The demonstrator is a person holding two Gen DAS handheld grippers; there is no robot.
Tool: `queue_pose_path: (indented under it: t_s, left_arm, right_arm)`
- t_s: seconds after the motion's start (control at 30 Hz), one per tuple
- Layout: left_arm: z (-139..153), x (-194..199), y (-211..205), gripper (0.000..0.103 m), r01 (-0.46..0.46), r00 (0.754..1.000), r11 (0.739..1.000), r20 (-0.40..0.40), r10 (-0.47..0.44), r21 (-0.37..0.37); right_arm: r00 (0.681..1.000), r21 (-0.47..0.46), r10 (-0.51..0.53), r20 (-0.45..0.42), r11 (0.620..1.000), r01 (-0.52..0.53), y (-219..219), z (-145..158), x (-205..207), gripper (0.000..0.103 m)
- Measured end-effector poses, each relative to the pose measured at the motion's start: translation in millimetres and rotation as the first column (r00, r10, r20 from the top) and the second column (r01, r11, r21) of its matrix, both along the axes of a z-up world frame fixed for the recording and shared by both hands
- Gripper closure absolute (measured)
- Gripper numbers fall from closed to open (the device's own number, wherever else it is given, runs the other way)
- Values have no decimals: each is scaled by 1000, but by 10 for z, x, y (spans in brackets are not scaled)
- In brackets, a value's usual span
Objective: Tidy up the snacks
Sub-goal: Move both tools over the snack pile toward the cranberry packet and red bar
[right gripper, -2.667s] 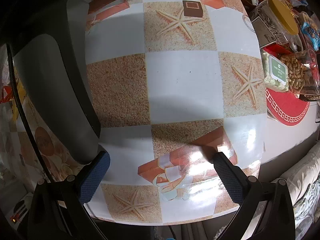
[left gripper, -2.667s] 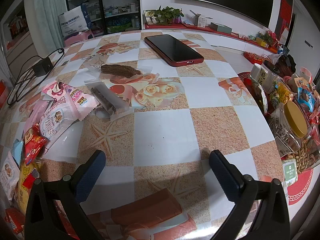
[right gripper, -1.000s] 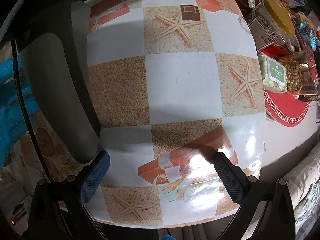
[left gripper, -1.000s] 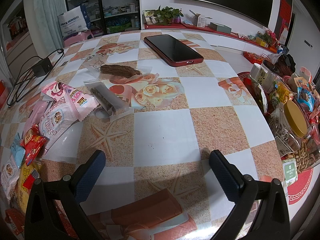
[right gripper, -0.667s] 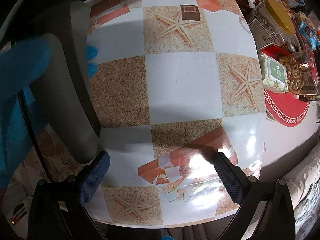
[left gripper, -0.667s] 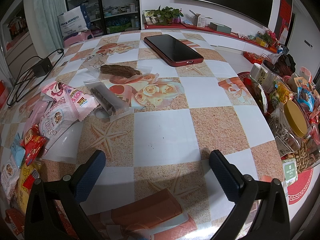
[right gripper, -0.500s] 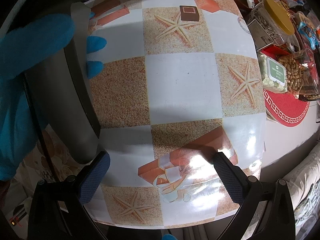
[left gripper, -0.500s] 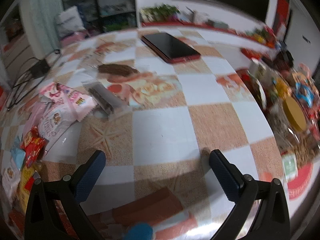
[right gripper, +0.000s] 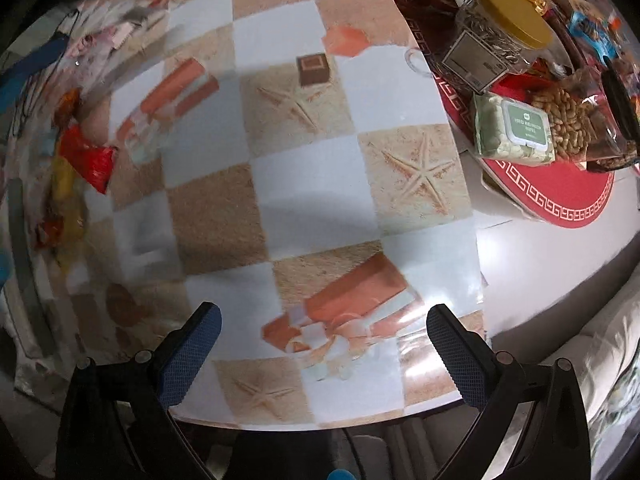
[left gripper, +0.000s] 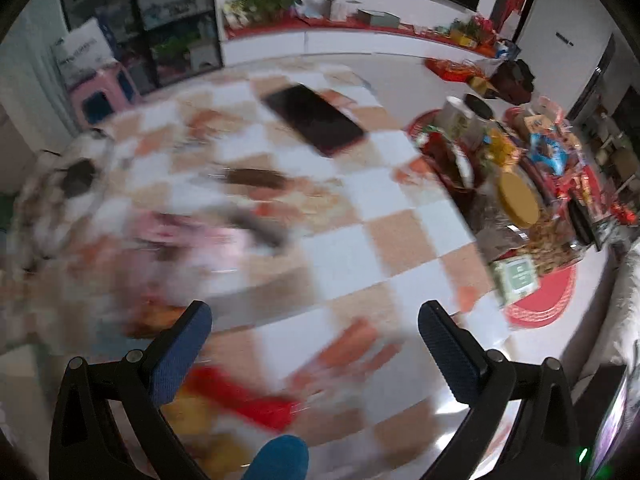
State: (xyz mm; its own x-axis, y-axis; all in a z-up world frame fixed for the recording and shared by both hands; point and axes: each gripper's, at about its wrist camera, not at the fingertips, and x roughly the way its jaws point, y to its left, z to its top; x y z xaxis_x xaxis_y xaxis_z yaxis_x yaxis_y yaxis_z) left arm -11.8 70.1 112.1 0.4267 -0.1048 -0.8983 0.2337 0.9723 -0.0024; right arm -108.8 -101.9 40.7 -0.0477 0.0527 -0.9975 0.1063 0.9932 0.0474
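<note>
Loose snack packets lie on the table's left side, blurred in the left wrist view: pink packets (left gripper: 188, 240), a red packet (left gripper: 244, 400) and a dark bar in clear wrap (left gripper: 256, 178). The right wrist view shows a red packet (right gripper: 90, 158) at far left. My left gripper (left gripper: 314, 336) is open and empty, raised above the table. My right gripper (right gripper: 322, 344) is open and empty over the table's near edge.
A red tray (right gripper: 560, 192) on the right holds a yellow-lidded jar (right gripper: 492, 36), a wipes pack (right gripper: 516, 130), peanuts and other snacks. A dark phone (left gripper: 314, 122) lies mid-table. The checkered tablecloth (right gripper: 320, 184) has a near edge below my right gripper.
Both grippers were picked up by blue-gloved hands. The left one has lifted and swung, blurring its view. The right view has shifted; the grey object at its left is gone.
</note>
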Motion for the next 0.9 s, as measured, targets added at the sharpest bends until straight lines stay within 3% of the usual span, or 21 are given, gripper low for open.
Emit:
queue_pose_path:
  t_s: [0.13, 0.3, 0.5, 0.9]
  left_arm:
    - [-68, -67, 701, 0, -49, 997, 995, -61, 54, 84]
    - [-455, -120, 1355, 0, -104, 970, 981, -199, 136, 163]
    - [-843, -86, 1652, 0, -106, 947, 975, -278, 159, 197]
    - [-1211, 2, 2008, 0, -155, 909, 974, -362, 205, 164]
  right_arm:
    - [999, 31, 32, 21, 999, -33, 270, 90, 38, 0]
    - [994, 60, 99, 50, 993, -102, 733, 160, 158, 0]
    - [977, 23, 201, 77, 979, -203, 1164, 222, 454, 0]
    - [918, -29, 392, 63, 920, -391, 1896, 154, 955, 0]
